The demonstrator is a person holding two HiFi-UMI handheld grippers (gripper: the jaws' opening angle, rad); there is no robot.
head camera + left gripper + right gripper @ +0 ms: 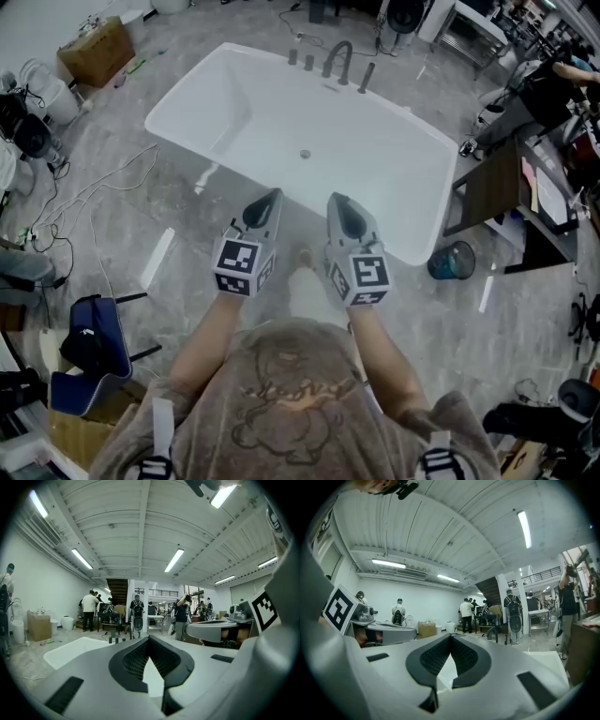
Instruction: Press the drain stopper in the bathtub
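Observation:
A white freestanding bathtub (pixel 187 131) lies ahead of me on the grey floor. Its small round drain stopper (pixel 305 154) sits in the middle of the tub's bottom. A dark faucet (pixel 337 58) and handles stand at the far rim. My left gripper (pixel 265 202) and right gripper (pixel 339 204) are held side by side above the tub's near rim, well short of the stopper. Both are level and point across the room. The left gripper (pixel 149 639) is shut with nothing in it, and so is the right gripper (pixel 451 637). The stopper is hidden in both gripper views.
A blue bin (pixel 453 261) stands by the tub's right end, next to a dark table (pixel 497 187). A cardboard box (pixel 97 52) and cables lie at the far left, a blue chair (pixel 89 347) at the near left. Several people (pixel 89 609) stand in the background.

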